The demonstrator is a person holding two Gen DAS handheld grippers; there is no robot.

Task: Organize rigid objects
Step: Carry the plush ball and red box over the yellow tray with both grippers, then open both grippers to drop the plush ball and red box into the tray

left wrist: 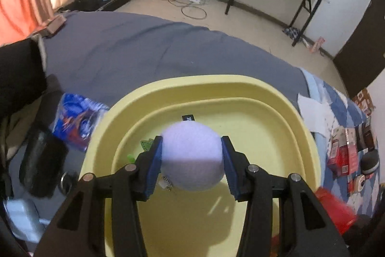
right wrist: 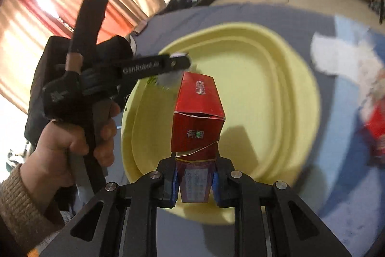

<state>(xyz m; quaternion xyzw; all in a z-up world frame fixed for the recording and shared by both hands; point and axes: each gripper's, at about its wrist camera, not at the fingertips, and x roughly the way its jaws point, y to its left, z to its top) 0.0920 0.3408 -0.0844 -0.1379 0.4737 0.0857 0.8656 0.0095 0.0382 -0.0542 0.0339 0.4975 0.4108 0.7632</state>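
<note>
1. The left gripper (left wrist: 192, 160) is clamped on a pale lilac ball (left wrist: 192, 155) — blue pads pressing at its 9 and 3 o'clock — above the yellow basin (left wrist: 240, 86).
2. The right gripper (right wrist: 195, 181) is clenched on a red carton (right wrist: 198, 117), held over the same basin's 6 o'clock rim.
3. Small bits lie in the basin, at 9 o'clock from the ball.
4. The basin sits on a grey bedsheet (left wrist: 125, 47).
</note>
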